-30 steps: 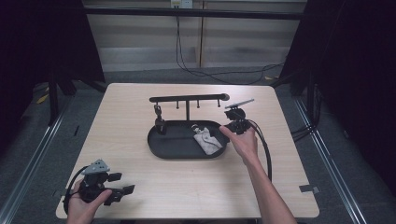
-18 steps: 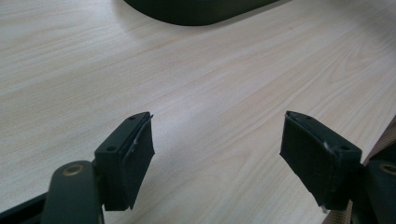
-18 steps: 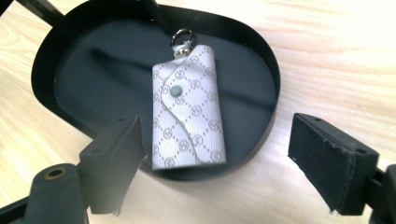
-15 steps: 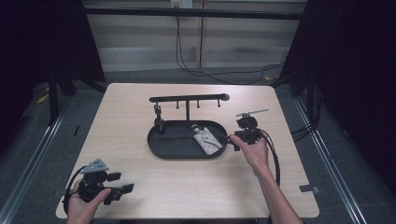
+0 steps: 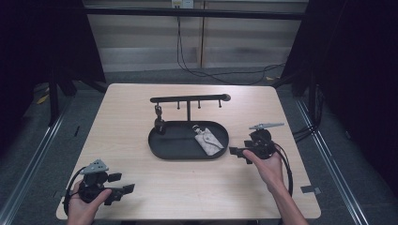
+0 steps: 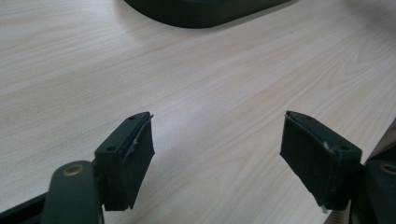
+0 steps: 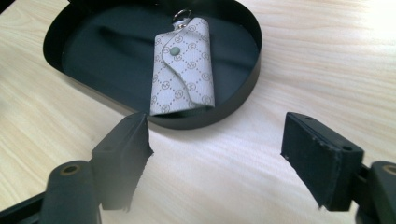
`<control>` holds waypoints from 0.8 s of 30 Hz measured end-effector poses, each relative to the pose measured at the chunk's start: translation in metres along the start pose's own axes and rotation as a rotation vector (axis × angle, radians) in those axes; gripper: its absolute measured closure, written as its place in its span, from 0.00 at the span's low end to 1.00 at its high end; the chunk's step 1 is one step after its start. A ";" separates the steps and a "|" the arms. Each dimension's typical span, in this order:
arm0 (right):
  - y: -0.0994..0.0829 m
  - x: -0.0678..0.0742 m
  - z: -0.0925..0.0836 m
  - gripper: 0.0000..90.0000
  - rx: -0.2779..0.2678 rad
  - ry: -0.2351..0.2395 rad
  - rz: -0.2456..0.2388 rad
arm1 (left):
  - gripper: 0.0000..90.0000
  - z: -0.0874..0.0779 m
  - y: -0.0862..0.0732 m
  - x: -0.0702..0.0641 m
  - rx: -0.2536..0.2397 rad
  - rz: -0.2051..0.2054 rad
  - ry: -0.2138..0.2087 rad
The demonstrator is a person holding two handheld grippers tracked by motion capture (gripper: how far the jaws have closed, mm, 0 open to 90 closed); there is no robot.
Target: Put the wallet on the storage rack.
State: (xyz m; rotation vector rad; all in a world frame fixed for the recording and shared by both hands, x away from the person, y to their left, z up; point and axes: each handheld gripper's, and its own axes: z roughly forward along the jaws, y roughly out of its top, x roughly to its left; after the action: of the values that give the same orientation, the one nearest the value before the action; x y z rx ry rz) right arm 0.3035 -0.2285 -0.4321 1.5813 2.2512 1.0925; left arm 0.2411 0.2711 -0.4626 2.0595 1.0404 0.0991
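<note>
Grey patterned key pouch (image 7: 183, 67), one, lies in the single black tray (image 5: 159, 143) beside one hook rack (image 5: 187, 99). Right gripper (image 7: 215, 161), just closing its jaws somewhat, holds nothing; left gripper (image 6: 217, 158) gapes empty. A small dark item (image 5: 159, 123) hanging from the rack is indistinct.

Left gripper (image 5: 123, 190) held low at seven o'clock in the high view, jaws wide apart with nothing between them, pointing toward three o'clock. Right gripper (image 5: 234, 151) at four o'clock, gripped from behind by the right hand (image 5: 266, 166), aimed toward nine o'clock, jaws just been closing, nothing between.
</note>
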 end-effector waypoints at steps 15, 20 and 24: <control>-0.053 -0.007 -0.028 0.25 -0.037 -0.037 0.006 | 0.28 0.000 -0.001 0.000 0.014 0.004 -0.001; -0.070 -0.009 -0.032 0.25 -0.032 -0.042 0.021 | 0.28 0.000 -0.001 0.000 0.013 0.000 -0.005; -0.082 -0.017 -0.030 0.23 -0.012 -0.077 0.028 | 0.28 0.001 0.000 -0.001 0.013 0.005 -0.002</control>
State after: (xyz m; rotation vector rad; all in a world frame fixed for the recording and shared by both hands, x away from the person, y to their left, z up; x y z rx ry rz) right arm 0.2344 -0.2704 -0.4688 1.6262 2.1755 1.0312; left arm 0.2404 0.2695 -0.4632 2.0737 1.0372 0.0936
